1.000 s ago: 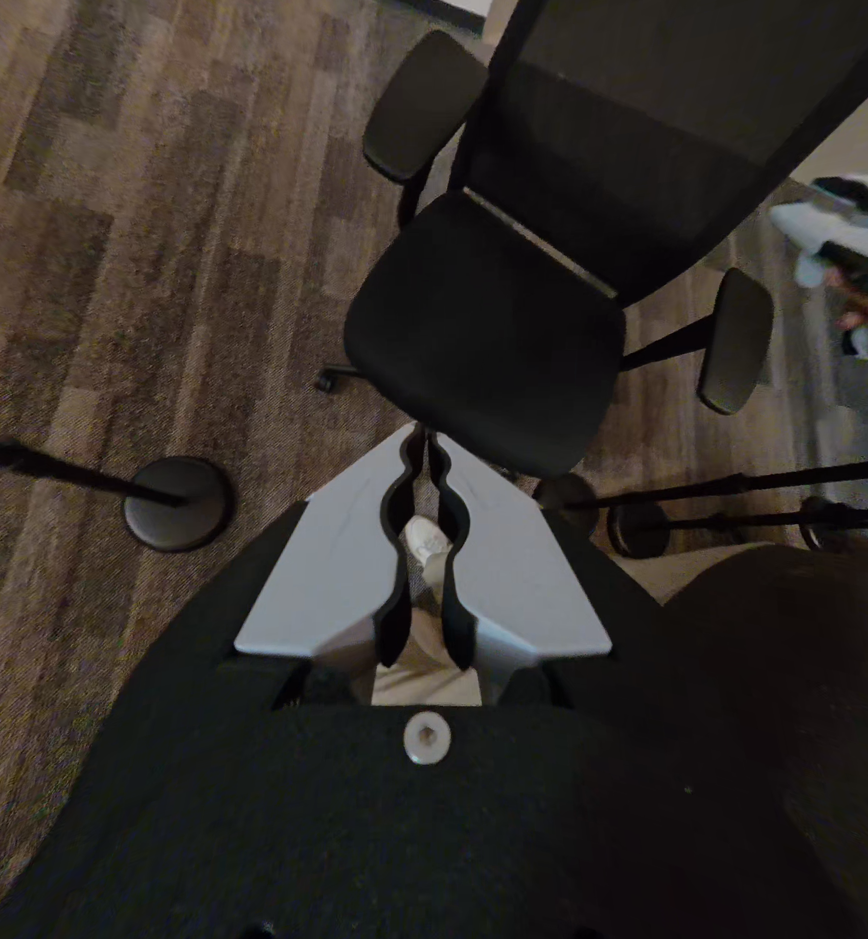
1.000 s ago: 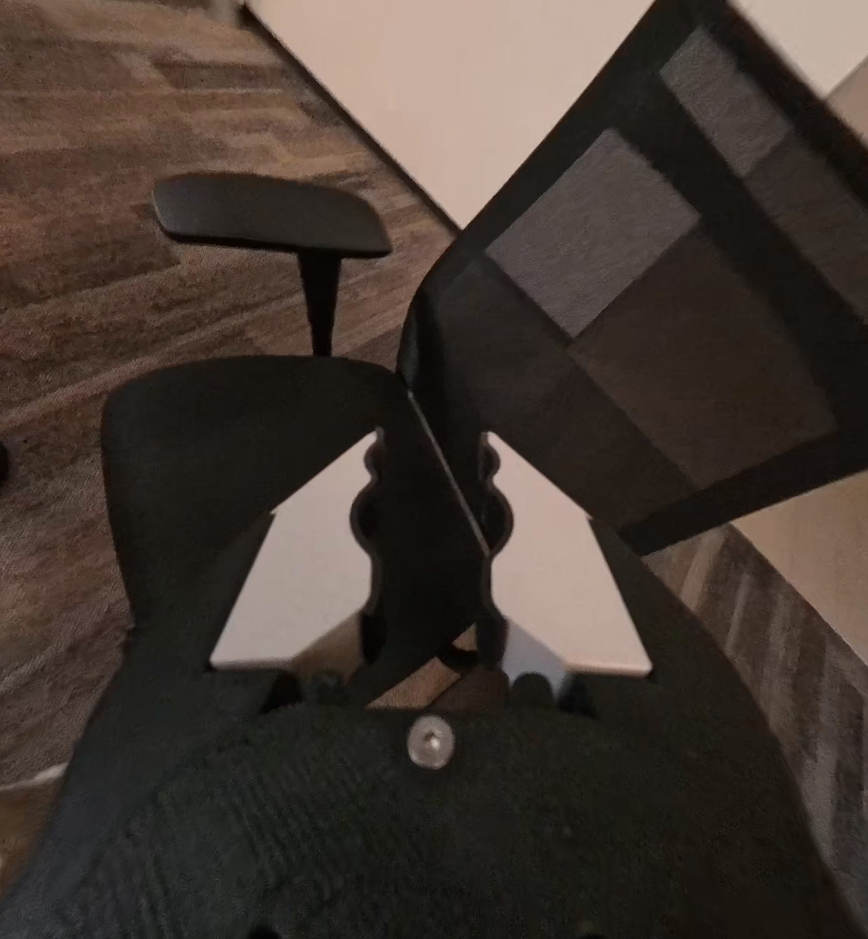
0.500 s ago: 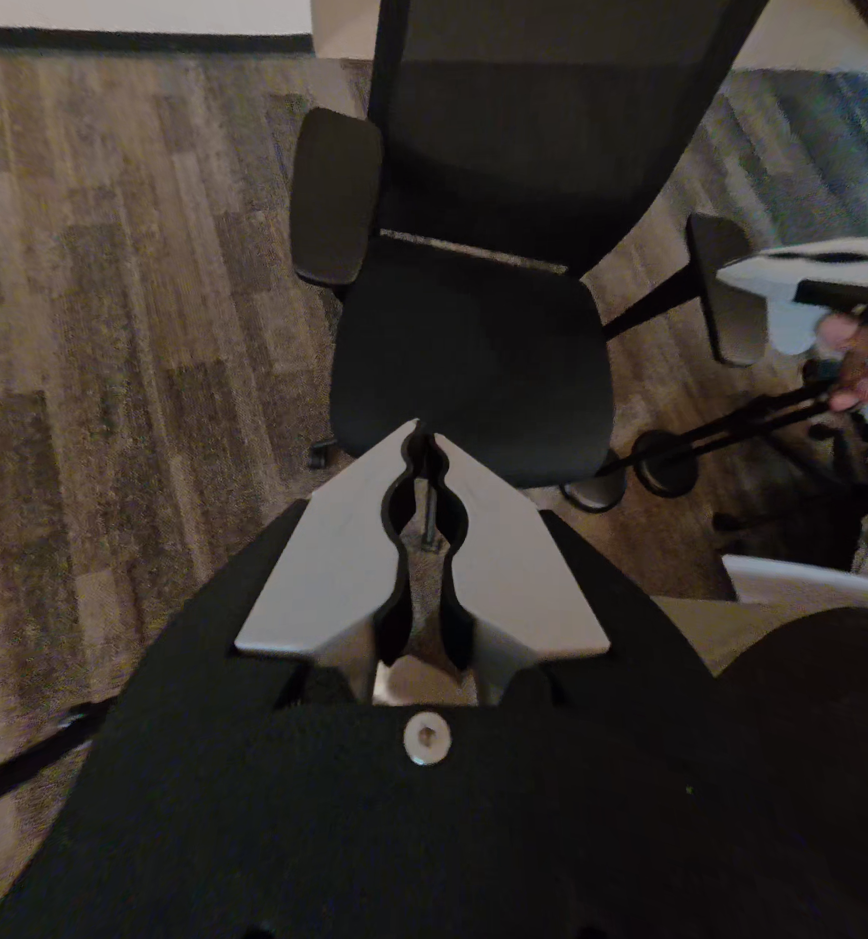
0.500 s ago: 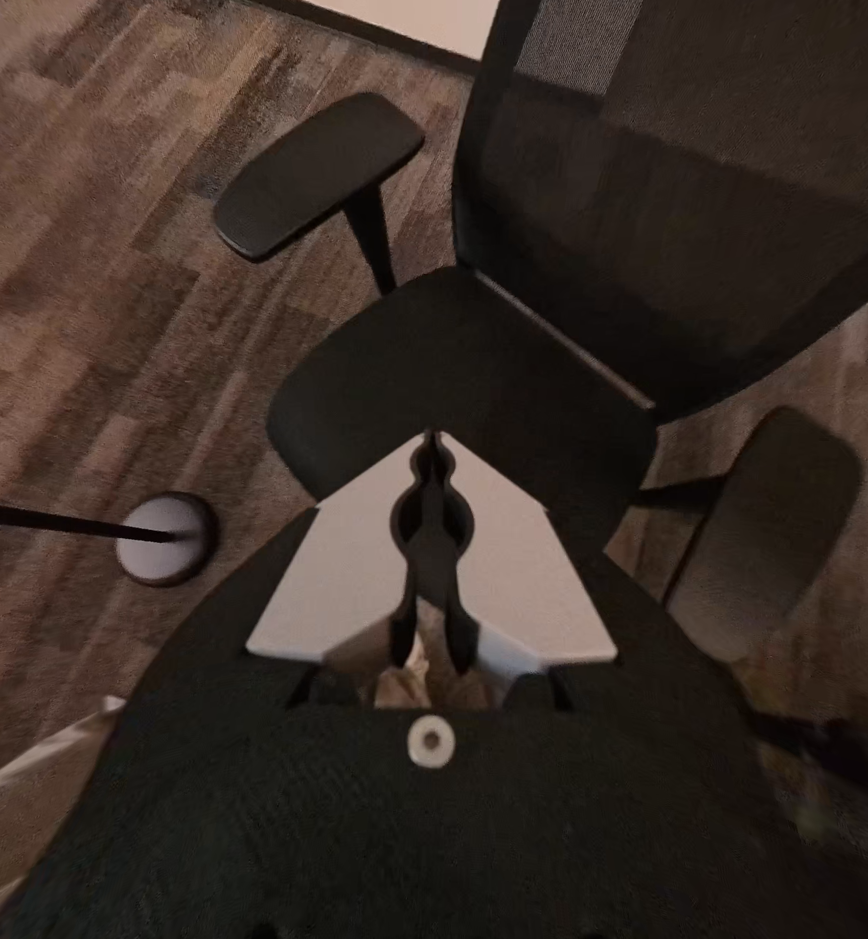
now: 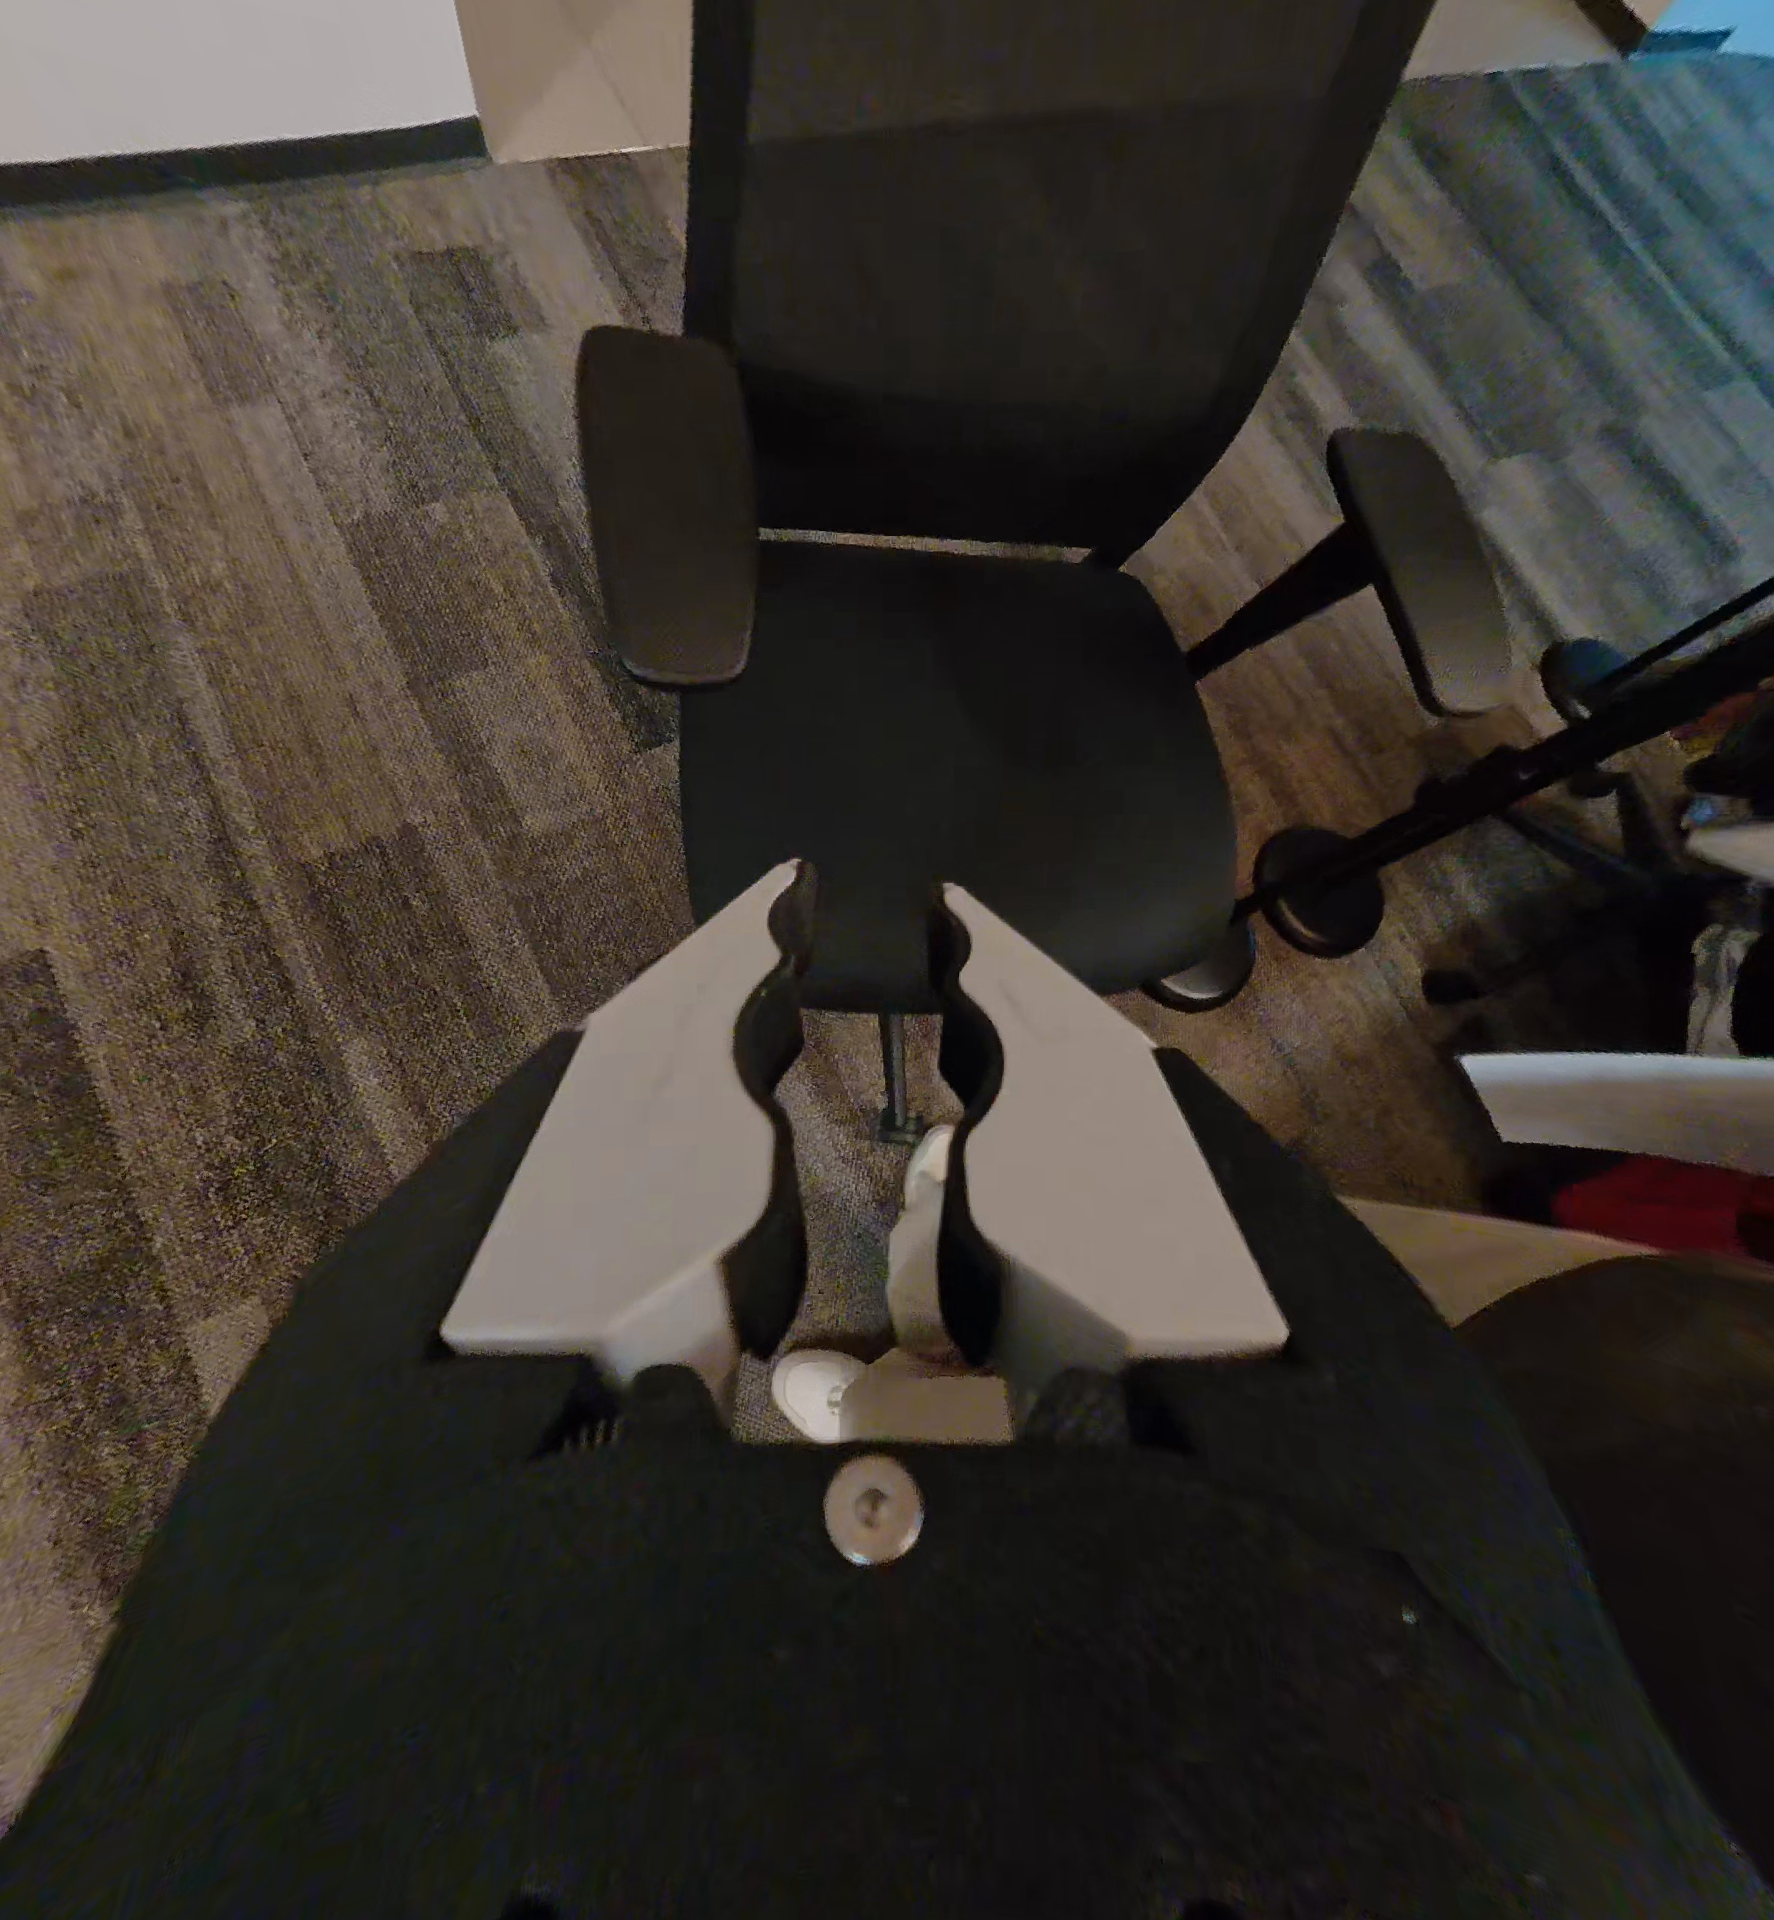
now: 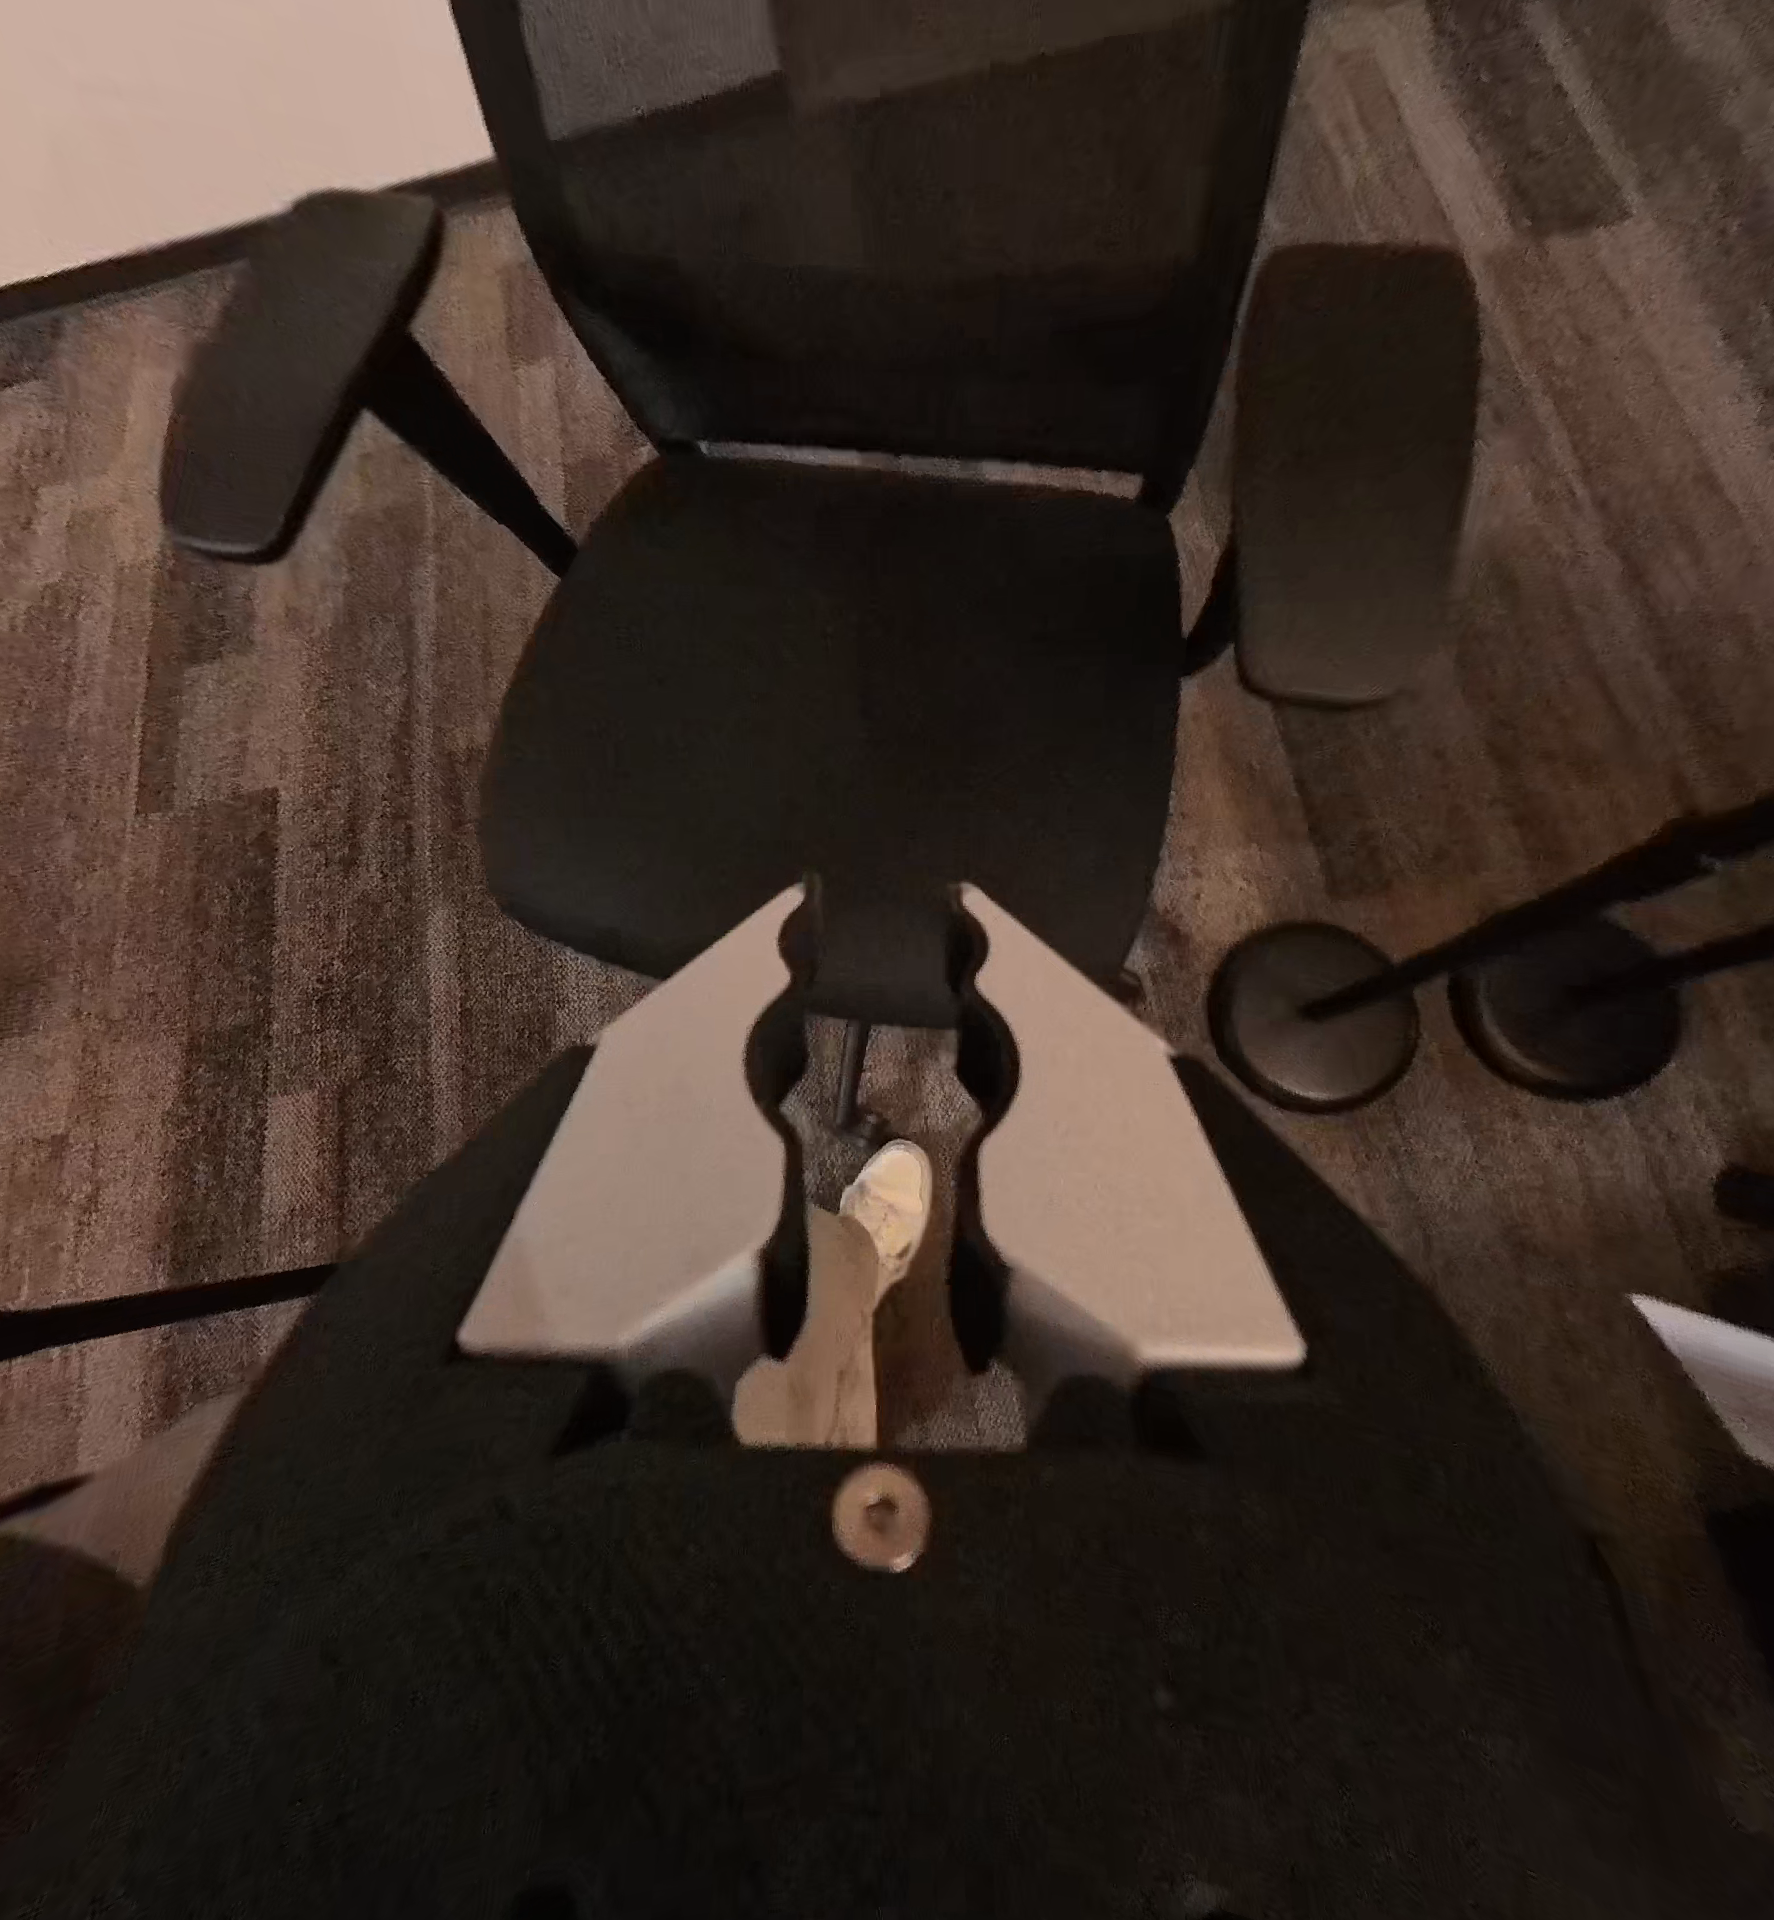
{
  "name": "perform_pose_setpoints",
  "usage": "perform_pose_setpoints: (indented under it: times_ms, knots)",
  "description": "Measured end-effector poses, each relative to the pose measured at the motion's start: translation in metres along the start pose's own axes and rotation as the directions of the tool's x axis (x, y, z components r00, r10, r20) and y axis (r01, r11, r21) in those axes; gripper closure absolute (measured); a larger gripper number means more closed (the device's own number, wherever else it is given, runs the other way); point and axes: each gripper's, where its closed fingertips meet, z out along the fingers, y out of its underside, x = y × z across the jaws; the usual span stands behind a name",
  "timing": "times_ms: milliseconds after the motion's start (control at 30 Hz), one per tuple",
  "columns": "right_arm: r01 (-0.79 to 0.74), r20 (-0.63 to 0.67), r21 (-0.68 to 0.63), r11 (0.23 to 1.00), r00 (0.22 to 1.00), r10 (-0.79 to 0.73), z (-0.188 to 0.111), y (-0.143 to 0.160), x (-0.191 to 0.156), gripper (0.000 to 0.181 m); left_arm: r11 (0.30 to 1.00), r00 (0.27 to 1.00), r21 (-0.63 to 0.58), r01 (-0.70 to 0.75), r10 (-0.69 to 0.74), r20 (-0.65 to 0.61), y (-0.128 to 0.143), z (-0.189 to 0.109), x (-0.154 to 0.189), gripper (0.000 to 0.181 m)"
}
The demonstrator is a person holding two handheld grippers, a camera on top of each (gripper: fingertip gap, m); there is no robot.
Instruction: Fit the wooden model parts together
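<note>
Carpeted floor [image 5: 239,727] in grey-brown blocks fills both wrist views, w/ a black office chair [image 5: 950,748] standing near the middle and black stand bases [image 6: 1314,1013] off to the right of it; no table or work surface is seen. Compared w/ 0.5 s ago, the left gripper [image 5: 872,894] has been opened: its pale fingers [image 5: 654,1143], which were nearly touching at the tips, are now set moderately apart w/ nothing between them, only chair seat and carpet showing through the gap. The right gripper [image 6: 883,894] has likewise been parted from an almost closed stance to a similar medium gap, and nothing is held there either. Both cameras have also been swung so the chair is now faced squarely, where it was seen at a slant a sec earlier; the right view is somewhat blurred, so motion is probably still under way. A white shoe [image 6: 888,1195] and a pale trouser leg are seen below, through the finger gaps. The wooden model parts are not in view in either pic, so their place cannot be told. Judged from this, assembly has not been begun: the grippers appear to have been readied, empty and open, and the parts must first be brought into view, approx. by turning toward wherever they lie, before any pick-up can be tried.
</note>
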Motion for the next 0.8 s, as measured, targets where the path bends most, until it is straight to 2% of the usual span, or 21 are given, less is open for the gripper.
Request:
perform_pose_setpoints:
  times_ms: [100, 167, 300, 400, 500, 633, 667, 733, 800]
  knots:
    - [-0.101, 0.029, -0.026, 0.995, 0.994, 0.102, 0.003, 0.024, 0.007, 0.152, 1.000, 1.000, -0.006, 0.025, -0.025, 0.010, -0.017, 0.013, -0.007, 0.163]
    - [-0.183, 0.064, -0.009, 0.983, 0.981, 0.183, 0.010, 0.024, 0.010, 0.149, 1.000, 0.999, -0.003, 0.009, -0.009, 0.044, -0.034, 0.018, -0.011, 0.163]
    - [-0.208, 0.028, -0.005, 0.978, 0.978, 0.208, 0.035, 0.016, 0.031, 0.150, 1.000, 0.994, 0.021, -0.014, 0.012, 0.109, -0.072, 0.028, -0.023, 0.162]
    - [-0.248, -0.012, 0.030, 0.968, 0.969, 0.248, 0.043, -0.006, 0.069, 0.156, 1.000, 0.990, -0.002, 0.023, -0.023, 0.137, -0.090, 0.039, -0.029, 0.161]
    - [-0.266, 0.076, 0.038, 0.963, 0.962, 0.263, 0.054, -0.025, 0.097, 0.156, 1.000, 0.989, -0.003, 0.013, -0.013, 0.147, -0.104, 0.057, -0.025, 0.162]
    - [0.033, 0.201, -0.067, 0.997, 0.979, -0.019, 0.068, -0.021, 0.069, 0.155, 0.998, 0.996, -0.025, -0.051, 0.053, 0.077, -0.127, 0.100, -0.004, 0.162]
    - [0.052, 0.235, -0.061, 0.997, 0.971, -0.036, 0.069, -0.022, 0.057, 0.156, 0.997, 0.997, -0.032, -0.068, 0.069, 0.028, -0.135, 0.113, 0.007, 0.162]
    - [-0.006, 0.290, -0.045, 0.999, 0.957, 0.019, 0.077, -0.031, 0.033, 0.157, 0.990, 0.988, -0.047, -0.131, 0.126, -0.090, -0.148, 0.144, 0.028, 0.162]
    - [-0.056, 0.307, -0.022, 0.998, 0.950, 0.060, 0.095, -0.042, 0.020, 0.157, 0.968, 0.951, -0.049, -0.246, 0.232, -0.204, -0.154, 0.181, 0.043, 0.162]
